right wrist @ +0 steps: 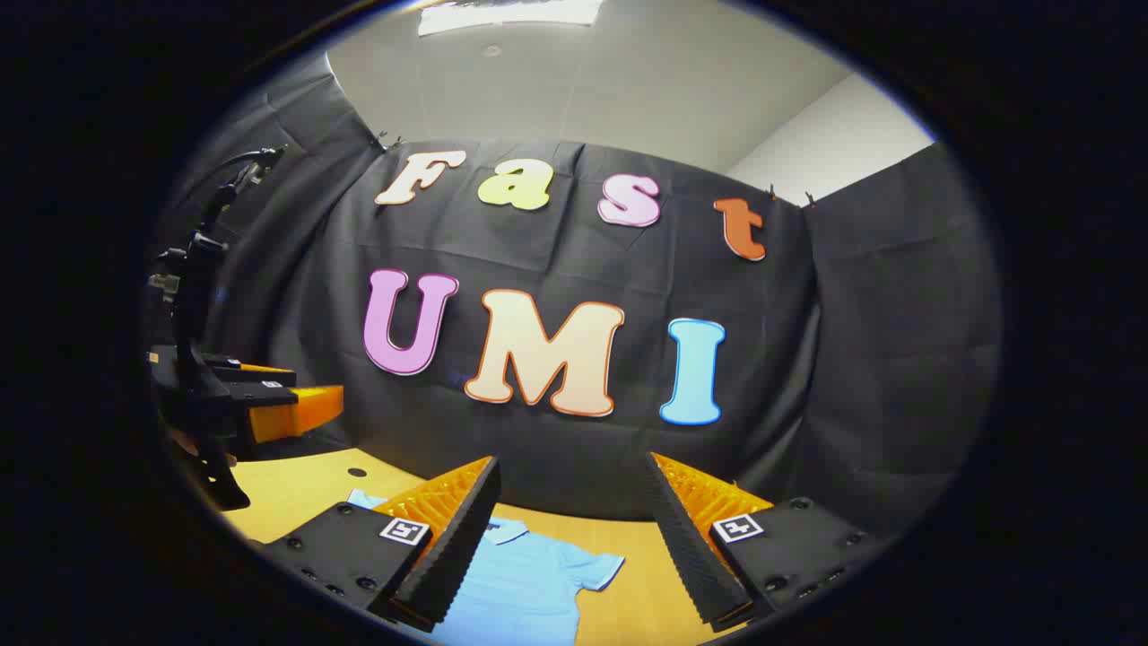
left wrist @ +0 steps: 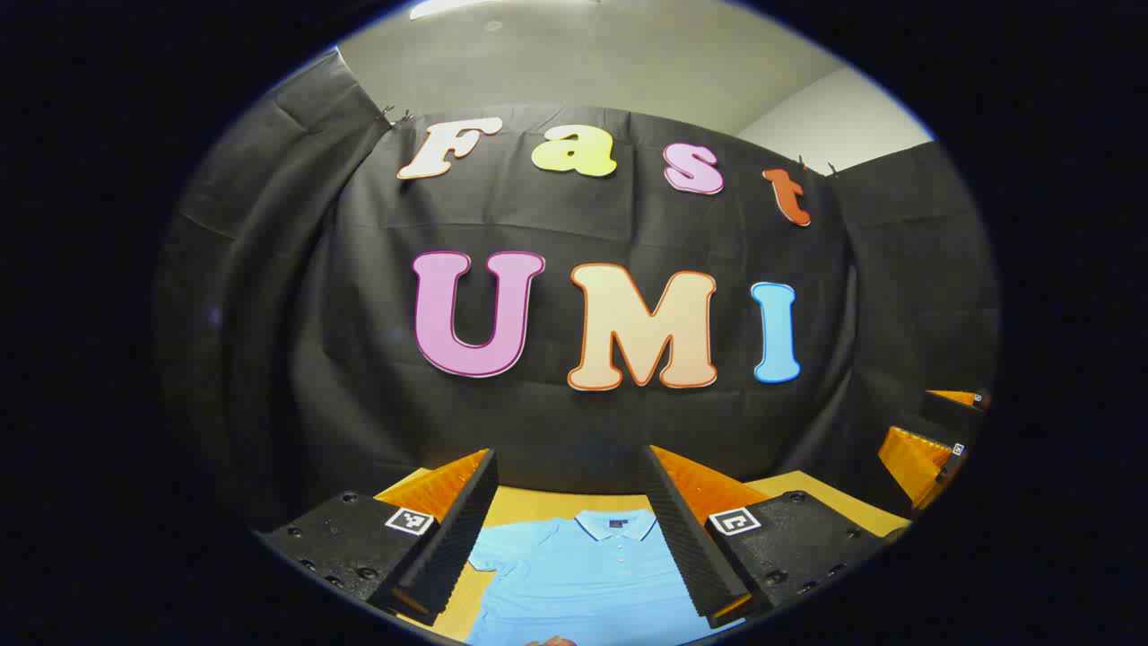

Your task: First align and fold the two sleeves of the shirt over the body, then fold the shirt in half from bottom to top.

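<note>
Wooden table point(right wrist: 296, 493), flat blue shirt point(left wrist: 583, 574), grippers apart

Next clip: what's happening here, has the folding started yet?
Not yet, by the look of it. A light blue polo shirt lies on the wooden table, collar toward the wall, one short sleeve spread out to the side. The person holds both grippers above it: the left gripper and the right gripper are open and holding nothing.
</note>
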Tool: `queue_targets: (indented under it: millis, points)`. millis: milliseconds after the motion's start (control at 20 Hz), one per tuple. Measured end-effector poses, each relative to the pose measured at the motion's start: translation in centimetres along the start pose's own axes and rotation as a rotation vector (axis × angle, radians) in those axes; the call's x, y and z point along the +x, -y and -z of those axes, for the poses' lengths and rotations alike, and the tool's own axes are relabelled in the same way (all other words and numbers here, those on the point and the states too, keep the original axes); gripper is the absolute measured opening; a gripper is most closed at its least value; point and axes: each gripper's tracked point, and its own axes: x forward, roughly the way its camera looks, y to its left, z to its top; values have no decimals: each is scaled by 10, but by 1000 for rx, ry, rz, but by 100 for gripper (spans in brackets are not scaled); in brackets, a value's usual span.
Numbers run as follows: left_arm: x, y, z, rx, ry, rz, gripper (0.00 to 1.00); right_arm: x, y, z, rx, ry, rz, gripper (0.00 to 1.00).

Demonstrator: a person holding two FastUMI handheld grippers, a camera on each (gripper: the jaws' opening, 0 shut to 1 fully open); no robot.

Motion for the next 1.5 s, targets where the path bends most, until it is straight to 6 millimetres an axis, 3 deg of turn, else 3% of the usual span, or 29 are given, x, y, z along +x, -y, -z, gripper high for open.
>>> queue_targets:
  millis: [100, 350, 700, 1050, 1150, 1300, 1500]
  points:
    - [2, -12, -3, 11, 16, -15, 95, 8, -1, 9, 23, -37, 21, 100]
    - [10, -17, 0, 51, 27, -3, 95, 25, 4, 25, 71, -81, 59, 99]
    - [10, -17, 4, 58, 30, 1, 96, 32, 14, 24, 91, -81, 97, 99]
    - [9, -22, 3, 57, 41, 4, 95, 42, 2, 34, 93, -100, 67, 98]
    - [9, -24, 4, 57, 40, 0, 95, 52, 0, 41, 91, -116, 57, 98]
    - [11, -27, 4, 55, 38, -5, 95, 75, 16, 51, 41, -119, 100, 98]
    - [24, -48, 6, 65, 38, -8, 95, 115, 34, 83, -15, -154, 153, 99]
